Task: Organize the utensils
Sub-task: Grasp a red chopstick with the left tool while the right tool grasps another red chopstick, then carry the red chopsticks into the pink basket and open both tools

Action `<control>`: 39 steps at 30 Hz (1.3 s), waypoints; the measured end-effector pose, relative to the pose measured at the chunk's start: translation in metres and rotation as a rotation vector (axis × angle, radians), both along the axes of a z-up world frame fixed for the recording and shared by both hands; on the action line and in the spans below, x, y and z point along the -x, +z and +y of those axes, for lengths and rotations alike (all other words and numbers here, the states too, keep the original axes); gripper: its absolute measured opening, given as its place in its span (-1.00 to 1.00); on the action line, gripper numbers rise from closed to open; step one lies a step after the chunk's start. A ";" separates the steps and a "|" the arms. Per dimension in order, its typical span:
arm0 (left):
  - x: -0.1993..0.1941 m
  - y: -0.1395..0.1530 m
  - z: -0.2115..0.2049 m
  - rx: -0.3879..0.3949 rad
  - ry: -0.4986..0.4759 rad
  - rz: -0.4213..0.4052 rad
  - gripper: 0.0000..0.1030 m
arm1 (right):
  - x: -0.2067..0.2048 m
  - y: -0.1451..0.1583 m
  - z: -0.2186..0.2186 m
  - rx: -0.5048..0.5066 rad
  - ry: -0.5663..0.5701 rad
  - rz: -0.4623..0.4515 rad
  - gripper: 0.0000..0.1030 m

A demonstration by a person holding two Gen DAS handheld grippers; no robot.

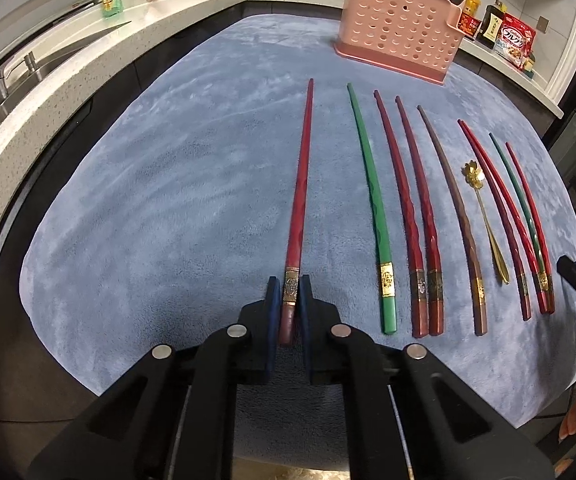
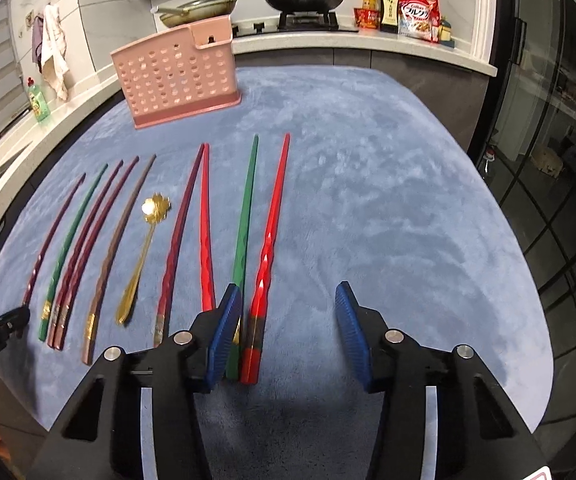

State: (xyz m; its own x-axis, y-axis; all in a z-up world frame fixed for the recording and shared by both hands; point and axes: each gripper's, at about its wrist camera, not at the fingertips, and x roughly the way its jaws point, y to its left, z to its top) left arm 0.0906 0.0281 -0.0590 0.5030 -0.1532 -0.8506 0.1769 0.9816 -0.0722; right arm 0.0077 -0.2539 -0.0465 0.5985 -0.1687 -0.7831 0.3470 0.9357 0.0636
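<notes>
Blue plush mat [image 1: 167, 200], chopsticks in a row. Your left gripper [image 1: 288, 300] is pinched on the dark red chopstick [image 1: 302, 184] by its banded butt: light, stiff, slick. Your right gripper [image 2: 288, 320] is half open around the bright red chopstick [image 2: 267, 240], untouched.

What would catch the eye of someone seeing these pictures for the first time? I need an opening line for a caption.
The row of red, green and brown chopsticks fanned side by side across the blue-grey cloth, with one gold flower-headed spoon among them. Behind the row a pink perforated utensil holder stands upright. Nearest, the left gripper is shut on the leftmost red chopstick, while the right gripper stands open around the rightmost bright red chopstick.
</notes>
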 end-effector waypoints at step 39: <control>0.009 0.053 0.025 0.126 -0.001 -0.017 -0.87 | 0.027 0.076 -0.012 0.002 0.053 -0.162 -0.87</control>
